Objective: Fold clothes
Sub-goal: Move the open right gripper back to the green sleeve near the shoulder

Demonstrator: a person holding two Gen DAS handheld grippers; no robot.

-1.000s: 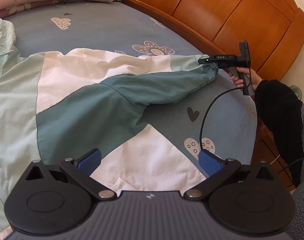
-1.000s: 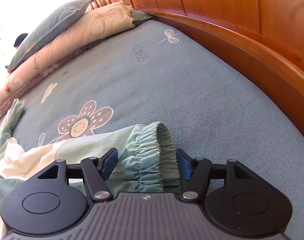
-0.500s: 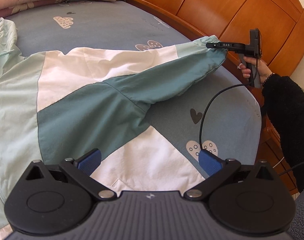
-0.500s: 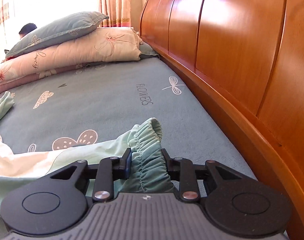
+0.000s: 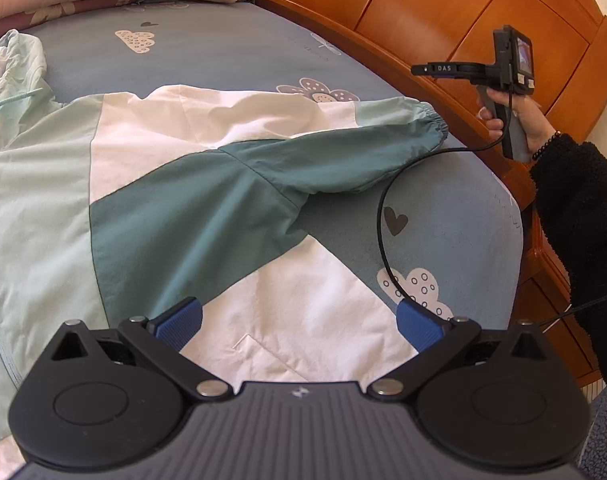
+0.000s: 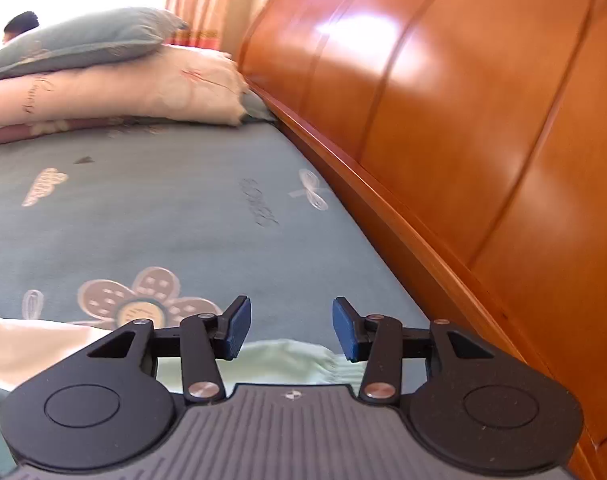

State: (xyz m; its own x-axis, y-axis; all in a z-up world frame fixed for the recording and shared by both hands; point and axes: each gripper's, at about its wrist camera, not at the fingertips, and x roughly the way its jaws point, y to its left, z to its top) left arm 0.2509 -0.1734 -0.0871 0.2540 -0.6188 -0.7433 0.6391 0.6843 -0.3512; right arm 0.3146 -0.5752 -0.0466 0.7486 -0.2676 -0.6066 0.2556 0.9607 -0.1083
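The jaws of the right gripper (image 6: 290,326) were opening, and nothing was between them. The blue pads (image 6: 239,330) stood apart over the bed. The sleeve cuff (image 5: 433,118) lay flat below the gripper, not touching it. The jaws of the left gripper (image 5: 299,322) were wide apart too, with nothing pinched. They hung over the white bottom part of the jacket (image 5: 183,208).

The jacket lay spread out on the blue bed sheet (image 5: 231,56). Its sleeve (image 5: 323,156) stuck out to the side, toward the wooden headboard (image 5: 443,12). It looked like no fold was made yet.

Some things could go wrong from here. The black cable (image 5: 383,216) from the right gripper drooped down across the sheet, near the sleeve. If the right hand (image 5: 515,120) swung over the jacket, the cable could drag on the cloth and pull the sleeve crooked. The jacket cloth looked thin and slippery. A small pinch on only the edge of the cuff could slip off partway, and the sleeve would flop down in a messy heap. The right gripper was also near the headboard, so a quick move could bump the wood. And if the left gripper grabbed the hem too fast, it could bunch up the smooth front.
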